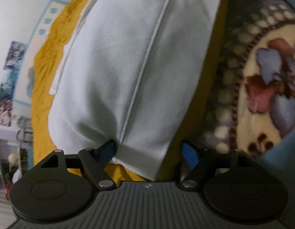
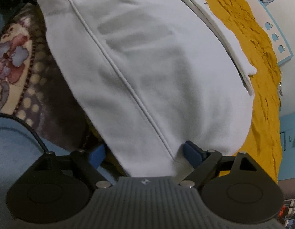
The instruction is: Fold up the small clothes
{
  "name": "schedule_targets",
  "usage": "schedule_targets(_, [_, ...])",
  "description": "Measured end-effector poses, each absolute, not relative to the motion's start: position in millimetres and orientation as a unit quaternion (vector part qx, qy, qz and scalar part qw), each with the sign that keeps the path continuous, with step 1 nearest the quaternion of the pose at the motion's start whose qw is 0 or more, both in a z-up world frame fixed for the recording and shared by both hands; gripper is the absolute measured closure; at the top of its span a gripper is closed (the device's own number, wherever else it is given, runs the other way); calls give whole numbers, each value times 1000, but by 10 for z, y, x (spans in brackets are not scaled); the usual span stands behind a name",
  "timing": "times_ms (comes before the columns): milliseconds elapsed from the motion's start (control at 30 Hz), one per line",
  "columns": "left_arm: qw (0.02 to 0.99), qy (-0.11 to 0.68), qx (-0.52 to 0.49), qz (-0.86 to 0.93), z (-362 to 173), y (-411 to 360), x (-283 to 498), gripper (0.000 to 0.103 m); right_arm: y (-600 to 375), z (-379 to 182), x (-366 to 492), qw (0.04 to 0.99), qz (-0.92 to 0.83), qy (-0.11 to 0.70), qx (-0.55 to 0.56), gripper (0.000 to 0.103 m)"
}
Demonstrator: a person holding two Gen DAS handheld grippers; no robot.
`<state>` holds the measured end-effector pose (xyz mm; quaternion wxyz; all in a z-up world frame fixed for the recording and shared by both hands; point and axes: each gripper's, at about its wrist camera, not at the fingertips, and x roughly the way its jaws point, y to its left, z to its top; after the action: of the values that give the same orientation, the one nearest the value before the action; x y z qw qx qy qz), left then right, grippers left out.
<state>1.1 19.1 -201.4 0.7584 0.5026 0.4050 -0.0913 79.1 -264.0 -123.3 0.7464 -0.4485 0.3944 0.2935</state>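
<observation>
Both tools are low over the bed now, and the white garment lies spread flat on the yellow sheet, its raised seam running away from the cameras. The left hand-held gripper stands spread wide, the near hem between its blue pads with nothing pinched; one finger just meets the cloth beside the seam. The right hand-held gripper matches it, jaws apart, straddling the same near edge of the garment, one pad close against the fabric without clamping it. Each seems to sit at a corner of that hem because a two-point hold would keep the edge straight when it is carried over. A flowered blanket lies just beside the sheet, clear of the fold. The fold looks barely begun.
</observation>
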Motion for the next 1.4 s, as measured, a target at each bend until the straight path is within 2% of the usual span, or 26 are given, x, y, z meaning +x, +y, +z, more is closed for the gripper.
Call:
schedule_targets(33, [765, 399, 500, -78, -2007, 185, 7, 36, -2630, -1243, 797, 747, 290, 392, -452, 22])
schedule_targets(67, [771, 394, 496, -68, -1979, 187, -3, 42, -2621, -1244, 792, 748, 287, 389, -454, 23])
schedule_targets(100, [777, 393, 487, -66, -1932, 205, -19, 45, -2617, -1234, 783, 750, 284, 386, -455, 31])
schedule_targets(133, [784, 391, 477, -68, -1879, 237, -44, 53, -2620, -1211, 759, 752, 283, 381, -457, 44])
schedule_targets(167, [790, 388, 471, -67, -1839, 267, -69, 64, -2634, -1173, 755, 754, 282, 376, -458, 51])
schedule_targets(233, [798, 380, 464, -61, -1731, 318, -147, 79, -2676, -1067, 754, 762, 281, 372, -449, 74])
schedule_targets(267, [802, 379, 458, -62, -1685, 330, -170, 85, -2696, -1020, 756, 767, 281, 371, -442, 80])
schedule_targets(300, [807, 381, 448, -64, -1614, 332, -189, 86, -2711, -962, 757, 770, 282, 369, -438, 87])
schedule_targets(333, [812, 384, 435, -67, -1548, 329, -196, 94, -2728, -895, 752, 771, 286, 368, -434, 95])
schedule_targets(367, [816, 387, 423, -71, -1489, 315, -208, 95, -2727, -835, 738, 771, 291, 366, -432, 100])
schedule_targets(600, [857, 362, 361, -68, -955, 418, -147, 95, -2735, -324, 663, 787, 302, 338, -418, 101])
schedule_targets(867, [907, 353, 223, -52, -477, 691, 501, 95, -2639, -60, 1200, 818, 286, 311, -390, 101])
schedule_targets(1033, [911, 392, 112, -62, -475, 1035, 1031, 94, -2599, -98, 1723, 833, 284, 336, -334, 100])
schedule_targets(1133, [902, 423, 40, -71, -648, 1233, 1261, 93, -2571, -214, 1980, 837, 289, 359, -294, 100])
schedule_targets(1167, [901, 427, 22, -71, -683, 1297, 1313, 89, -2558, -263, 2059, 839, 286, 366, -285, 99])
schedule_targets(1233, [898, 434, -18, -67, -736, 1434, 1385, 81, -2542, -340, 2174, 841, 279, 374, -274, 88])
schedule_targets(1267, [897, 435, -38, -65, -739, 1511, 1415, 76, -2546, -363, 2230, 844, 273, 376, -267, 86])
schedule_targets(1333, [897, 434, -65, -49, -719, 1653, 1439, 75, -2581, -362, 2315, 850, 266, 382, -248, 80])
schedule_targets(1400, [898, 432, -83, -32, -682, 1766, 1432, 75, -2636, -319, 2375, 859, 251, 379, -235, 79])
